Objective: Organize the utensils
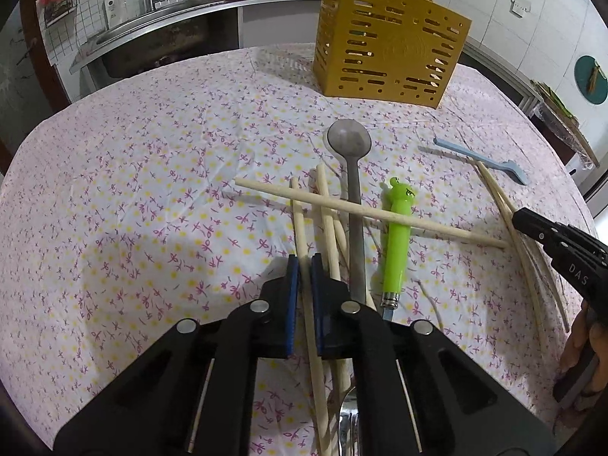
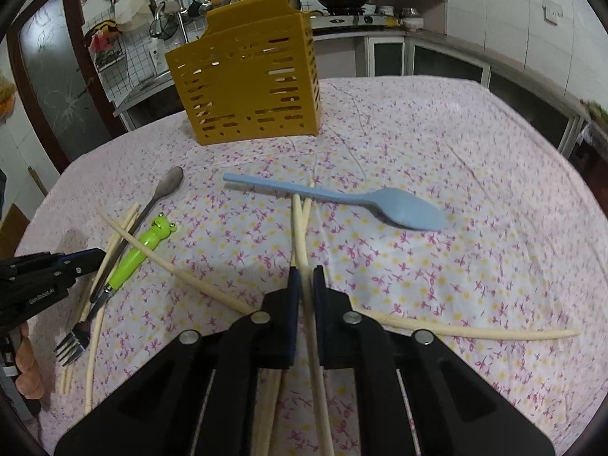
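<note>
My left gripper [image 1: 304,266] is shut on a wooden chopstick [image 1: 298,212] that lies in a loose pile with other chopsticks, a metal spoon [image 1: 349,140] and a green frog-handled fork [image 1: 397,239]. One chopstick [image 1: 342,205] lies across that pile. My right gripper [image 2: 304,273] is shut on a pale chopstick [image 2: 300,228] whose far tip reaches the handle of a blue plastic spoon [image 2: 380,205]. A second pale chopstick lies beside it. The yellow slotted utensil caddy [image 1: 387,45] [image 2: 247,79] stands upright at the far side of the table.
The table wears a flowered cloth [image 1: 152,152]. The right gripper [image 1: 522,218] shows at the left wrist view's right edge, the left gripper [image 2: 100,254] at the right wrist view's left edge. Another long chopstick [image 2: 182,269] crosses toward the right gripper. A sink and stove line the back wall.
</note>
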A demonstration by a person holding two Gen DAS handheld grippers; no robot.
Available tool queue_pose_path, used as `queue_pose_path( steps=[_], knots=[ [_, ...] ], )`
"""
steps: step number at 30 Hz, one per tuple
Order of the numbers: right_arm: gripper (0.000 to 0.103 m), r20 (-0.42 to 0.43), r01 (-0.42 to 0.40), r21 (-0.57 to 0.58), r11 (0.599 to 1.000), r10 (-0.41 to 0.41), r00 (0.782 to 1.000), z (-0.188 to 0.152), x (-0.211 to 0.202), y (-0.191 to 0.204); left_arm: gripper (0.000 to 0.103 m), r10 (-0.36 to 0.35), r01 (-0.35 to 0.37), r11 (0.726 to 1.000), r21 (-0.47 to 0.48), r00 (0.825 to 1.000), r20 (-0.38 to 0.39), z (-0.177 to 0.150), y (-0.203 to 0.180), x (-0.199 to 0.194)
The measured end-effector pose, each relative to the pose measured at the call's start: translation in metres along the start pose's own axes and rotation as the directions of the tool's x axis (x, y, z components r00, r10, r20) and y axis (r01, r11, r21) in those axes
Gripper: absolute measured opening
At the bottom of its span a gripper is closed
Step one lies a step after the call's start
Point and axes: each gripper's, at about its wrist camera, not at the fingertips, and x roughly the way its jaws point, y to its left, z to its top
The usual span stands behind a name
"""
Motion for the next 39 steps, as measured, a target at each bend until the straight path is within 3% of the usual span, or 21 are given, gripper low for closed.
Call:
queue_pose_path(
  steps=[6, 11, 17, 23, 31, 39],
  knots=[
    [0.008, -0.032, -0.009, -0.005, 1.000, 0.009, 0.999, 0.003, 0.006, 0.002, 0.005, -0.001, 0.001, 1.000, 0.000, 1.000, -0.018, 0.001, 0.002, 0.001],
    [0.008, -0.087, 0.025, -0.046, 0.999, -0.029, 0.996, 0.010, 0.013, 0.008, 0.005, -0.001, 0.001, 1.000, 0.006, 0.998, -0.055, 0.008, 0.000, 0.006],
    [0.009, -0.184, 0.048, -0.111, 0.993, -0.067, 0.981, 0.025, 0.025, 0.017, 0.006, 0.000, 0.004, 0.999, 0.038, 0.996, -0.093, 0.018, -0.002, 0.013],
    [0.008, -0.235, 0.052, -0.137, 0.989, -0.084, 0.968, 0.032, 0.031, 0.018, 0.005, 0.010, -0.006, 0.999, 0.049, 0.997, -0.081, 0.017, -0.005, 0.012],
    [0.006, -0.151, -0.011, -0.027, 1.000, 0.007, 0.989, 0.023, 0.003, 0.001, 0.004, 0.002, -0.002, 1.000, 0.017, 0.999, -0.041, 0.008, 0.008, -0.005],
    [0.006, -0.039, -0.079, 0.015, 0.997, 0.080, 0.996, 0.023, -0.028, -0.004, 0.004, -0.076, 0.079, 0.996, -0.048, 0.994, 0.075, 0.000, 0.022, -0.051]
  ],
)
